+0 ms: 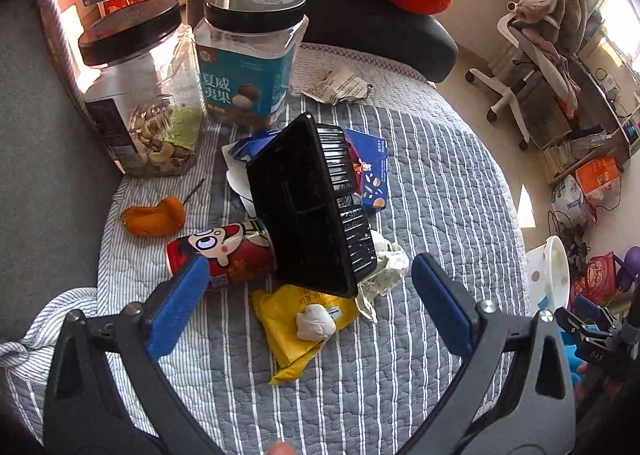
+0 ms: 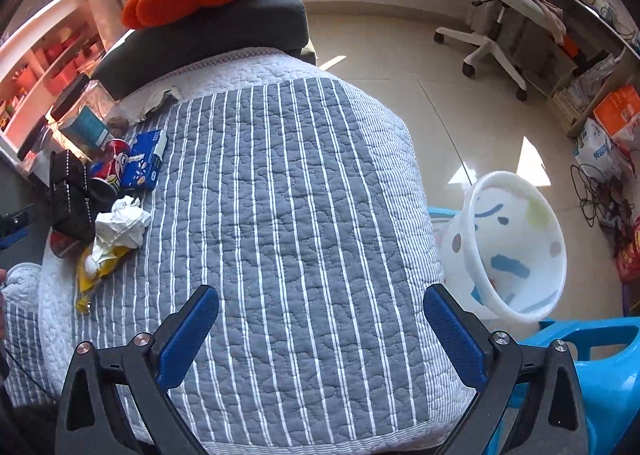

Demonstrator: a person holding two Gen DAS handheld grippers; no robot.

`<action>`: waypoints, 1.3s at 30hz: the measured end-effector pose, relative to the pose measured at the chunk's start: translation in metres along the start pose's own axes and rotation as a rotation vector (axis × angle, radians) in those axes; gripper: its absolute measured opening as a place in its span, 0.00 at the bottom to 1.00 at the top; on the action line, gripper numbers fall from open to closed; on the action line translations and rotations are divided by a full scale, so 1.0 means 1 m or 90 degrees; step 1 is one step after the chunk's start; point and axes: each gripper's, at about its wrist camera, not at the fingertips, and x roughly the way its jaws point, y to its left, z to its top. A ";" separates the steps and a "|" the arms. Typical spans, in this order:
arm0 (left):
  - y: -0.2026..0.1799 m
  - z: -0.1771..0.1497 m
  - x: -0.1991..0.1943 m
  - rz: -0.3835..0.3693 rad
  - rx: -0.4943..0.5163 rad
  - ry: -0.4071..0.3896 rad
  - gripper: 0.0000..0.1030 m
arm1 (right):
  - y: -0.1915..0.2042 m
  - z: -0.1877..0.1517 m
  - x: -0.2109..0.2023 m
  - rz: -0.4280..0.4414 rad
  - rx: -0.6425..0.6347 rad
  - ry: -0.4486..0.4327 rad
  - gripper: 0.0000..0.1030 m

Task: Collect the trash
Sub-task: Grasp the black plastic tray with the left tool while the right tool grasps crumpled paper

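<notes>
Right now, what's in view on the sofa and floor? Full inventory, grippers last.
black tray: 1, black, tilted on the trash pile
red can: 1, red, lying under the tray's edge
blue carton: 1, blue, behind the tray
yellow wrapper: 1, yellow, nearest the left gripper
white wad: 1, white, on the yellow wrapper
crumpled paper: 1, white, right of the tray
orange peel: 1, orange, left of the can
jars: 2, clear, black lids, at the back
bin: 1, white, on the floor
left gripper: open
right gripper: open, over the quilt
</notes>
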 end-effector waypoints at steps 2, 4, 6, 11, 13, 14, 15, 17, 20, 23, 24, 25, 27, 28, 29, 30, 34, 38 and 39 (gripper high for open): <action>-0.010 0.004 0.008 0.015 0.008 -0.005 0.96 | 0.004 0.002 0.003 0.003 0.000 0.003 1.00; -0.020 0.007 0.018 0.032 0.020 -0.005 0.92 | 0.009 0.003 0.005 0.006 0.000 0.007 1.00; -0.029 0.008 0.030 0.057 0.033 0.004 0.86 | 0.013 0.004 0.008 0.006 -0.003 0.010 1.00; -0.029 0.008 0.058 0.084 0.038 0.057 0.46 | 0.024 0.005 0.016 0.003 -0.010 0.017 1.00; -0.022 0.009 0.055 0.079 0.026 0.053 0.38 | 0.029 0.006 0.018 0.003 -0.015 0.020 1.00; -0.017 0.009 0.050 0.072 0.021 0.049 0.36 | 0.032 0.006 0.020 0.005 -0.018 0.021 1.00; -0.013 0.010 0.044 0.058 0.015 0.044 0.33 | 0.036 0.007 0.020 0.007 -0.022 0.021 1.00; -0.003 0.009 0.030 0.021 -0.002 0.032 0.32 | 0.046 0.008 0.022 0.014 -0.034 0.021 1.00; 0.006 0.007 0.008 -0.002 -0.004 0.008 0.32 | 0.066 0.012 0.026 0.029 -0.053 0.022 1.00; 0.015 0.001 -0.015 -0.023 -0.004 -0.012 0.32 | 0.091 0.017 0.033 0.059 -0.065 0.025 1.00; 0.019 -0.001 -0.022 -0.026 -0.001 -0.019 0.29 | 0.100 0.019 0.036 0.072 -0.065 0.025 1.00; 0.021 -0.004 -0.030 -0.027 0.003 -0.026 0.25 | 0.110 0.022 0.039 0.086 -0.064 0.026 1.00; 0.029 -0.008 -0.042 -0.029 0.004 -0.037 0.21 | 0.128 0.027 0.048 0.110 -0.063 0.030 1.00; 0.034 -0.010 -0.047 -0.033 0.001 -0.040 0.21 | 0.137 0.029 0.052 0.119 -0.064 0.033 1.00; 0.036 -0.011 -0.049 -0.038 -0.003 -0.041 0.21 | 0.147 0.031 0.057 0.127 -0.067 0.036 1.00; 0.037 -0.012 -0.050 -0.042 -0.007 -0.042 0.19 | 0.157 0.033 0.063 0.135 -0.070 0.039 1.00; 0.044 -0.013 -0.044 -0.043 -0.008 -0.021 0.17 | 0.186 0.037 0.087 0.151 -0.072 0.050 1.00; 0.053 -0.014 -0.033 0.008 -0.016 0.001 0.40 | 0.196 0.040 0.111 0.156 -0.054 0.066 0.99; 0.058 -0.014 -0.032 0.018 -0.024 0.001 0.62 | 0.196 0.041 0.117 0.161 -0.046 0.071 0.97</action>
